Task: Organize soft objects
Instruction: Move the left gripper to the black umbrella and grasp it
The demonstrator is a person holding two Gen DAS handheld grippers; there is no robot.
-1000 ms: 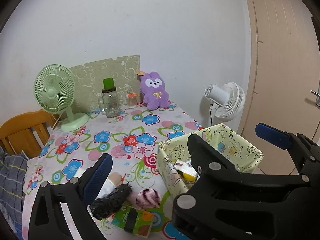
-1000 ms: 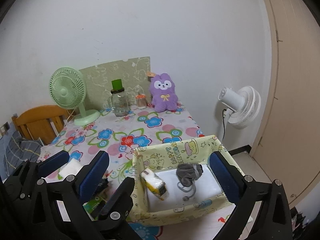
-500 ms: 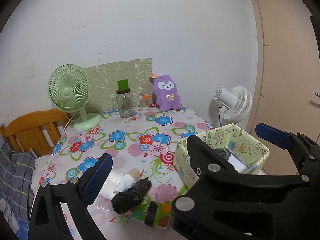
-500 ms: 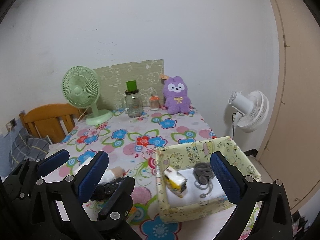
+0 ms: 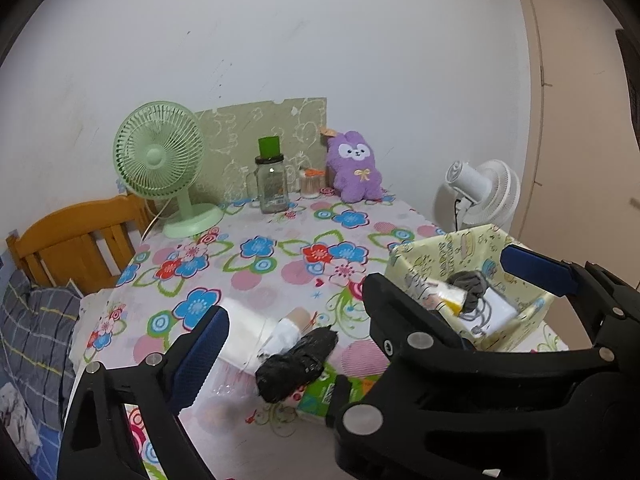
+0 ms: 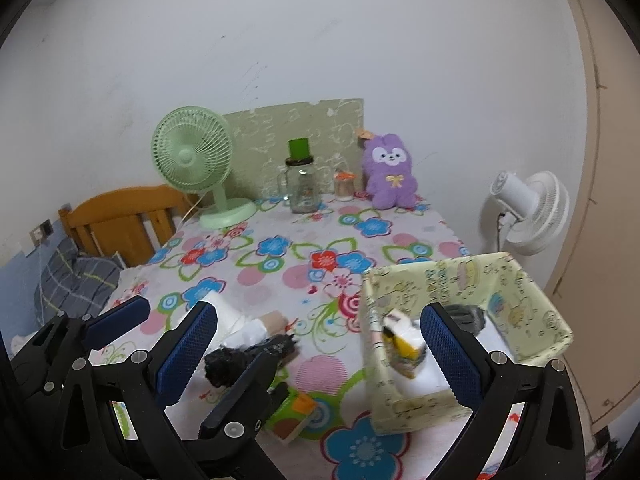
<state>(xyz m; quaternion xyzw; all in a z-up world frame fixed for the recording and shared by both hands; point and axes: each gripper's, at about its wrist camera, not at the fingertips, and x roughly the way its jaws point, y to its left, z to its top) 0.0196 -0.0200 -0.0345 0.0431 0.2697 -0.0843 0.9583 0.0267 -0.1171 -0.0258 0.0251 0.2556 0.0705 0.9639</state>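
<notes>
In the left wrist view, the left gripper (image 5: 360, 308) fills the bottom of the frame with its jaws spread wide and nothing between them; a black bundle (image 5: 297, 364) lies at lower centre on the flowered table (image 5: 280, 248), touching a white roll (image 5: 280, 334) and a green packet (image 5: 326, 390), and the yellow box (image 5: 448, 248) at right holds a grey item (image 5: 468, 284). In the right wrist view, the right gripper (image 6: 320, 348) is likewise wide open and empty across the bottom, the bundle (image 6: 232, 362) at lower left, the box (image 6: 472, 276) at lower right with a yellow-white pack (image 6: 402, 344) inside, and a purple plush (image 6: 390, 172) upright by the wall at upper centre.
</notes>
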